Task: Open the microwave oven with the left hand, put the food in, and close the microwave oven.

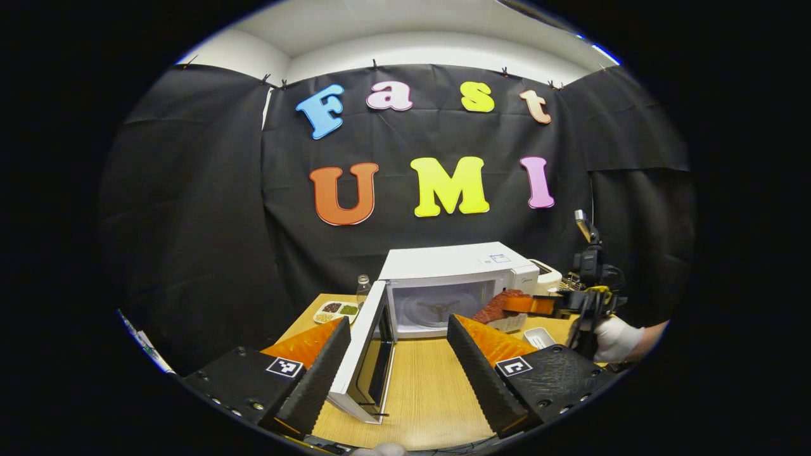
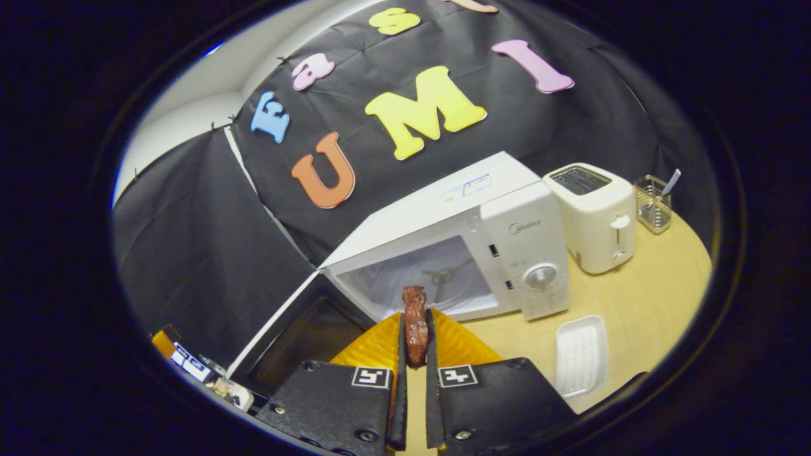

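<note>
Reddish-brown and ridged, the food sits pinched upright between the two fingers of our right gripper, both pressing its sides; in the right gripper view it hangs just in front of the microwave oven's open cavity, not yet inside. In the left gripper view we see the same piece at about 3 o'clock from the cavity, held out by that gripper with a gloved hand behind it.

White, the oven stands on the wooden table with its door swung wide toward us; the turntable hub shows on the bare cavity floor. Our left gripper has its jaws spread wide and grips nothing; the edge of the door stands between its fingers, nearer the left one, and we cannot tell whether it touches.

In the right gripper view, at 3 o'clock from the oven stands a cream toaster, beyond it a wire basket with a utensil. A white empty tray lies at 5 o'clock from the oven's dial. In the left gripper view, at 9 o'clock from the oven, we see a divided dish of grains and a small clear bottle.
</note>
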`<action>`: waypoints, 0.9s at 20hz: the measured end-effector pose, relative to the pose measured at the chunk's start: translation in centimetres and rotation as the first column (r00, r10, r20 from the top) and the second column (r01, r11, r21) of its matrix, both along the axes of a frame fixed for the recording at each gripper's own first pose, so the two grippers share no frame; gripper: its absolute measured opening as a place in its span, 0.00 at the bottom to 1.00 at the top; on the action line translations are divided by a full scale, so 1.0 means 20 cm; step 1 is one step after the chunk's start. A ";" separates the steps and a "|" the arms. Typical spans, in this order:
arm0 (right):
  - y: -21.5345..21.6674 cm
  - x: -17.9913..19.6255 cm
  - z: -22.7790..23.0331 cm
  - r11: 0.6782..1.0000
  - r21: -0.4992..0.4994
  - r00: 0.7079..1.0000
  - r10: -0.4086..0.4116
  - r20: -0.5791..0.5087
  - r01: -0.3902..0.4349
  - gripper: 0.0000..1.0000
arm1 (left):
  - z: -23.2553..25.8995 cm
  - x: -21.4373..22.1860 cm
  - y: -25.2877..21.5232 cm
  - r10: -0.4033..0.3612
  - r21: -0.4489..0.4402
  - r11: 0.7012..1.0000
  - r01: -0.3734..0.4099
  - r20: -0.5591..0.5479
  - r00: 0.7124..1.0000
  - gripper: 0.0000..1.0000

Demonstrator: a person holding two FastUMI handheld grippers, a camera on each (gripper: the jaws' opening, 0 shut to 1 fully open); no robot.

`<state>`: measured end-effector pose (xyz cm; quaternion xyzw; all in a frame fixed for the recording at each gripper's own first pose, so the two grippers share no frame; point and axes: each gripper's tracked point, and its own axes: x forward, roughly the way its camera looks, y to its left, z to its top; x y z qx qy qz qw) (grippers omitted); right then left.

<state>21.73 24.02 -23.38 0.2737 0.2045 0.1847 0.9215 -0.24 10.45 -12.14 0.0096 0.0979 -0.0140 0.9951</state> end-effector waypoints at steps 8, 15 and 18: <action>0.38 0.32 -0.25 0.949 0.236 0.977 -0.188 -0.102 0.208 0.14 | -0.10 0.02 0.09 -0.077 -0.001 0.997 0.077 -0.046 0.996 0.95; 0.44 0.64 -0.44 0.849 0.341 0.915 -0.362 -0.179 0.403 0.14 | -0.19 0.06 0.20 -0.131 -0.003 0.991 0.131 -0.071 0.989 0.95; 0.47 0.74 -0.51 0.830 0.326 0.891 -0.405 -0.206 0.453 0.14 | -0.23 0.08 0.25 -0.137 -0.024 0.991 0.135 -0.089 0.987 0.95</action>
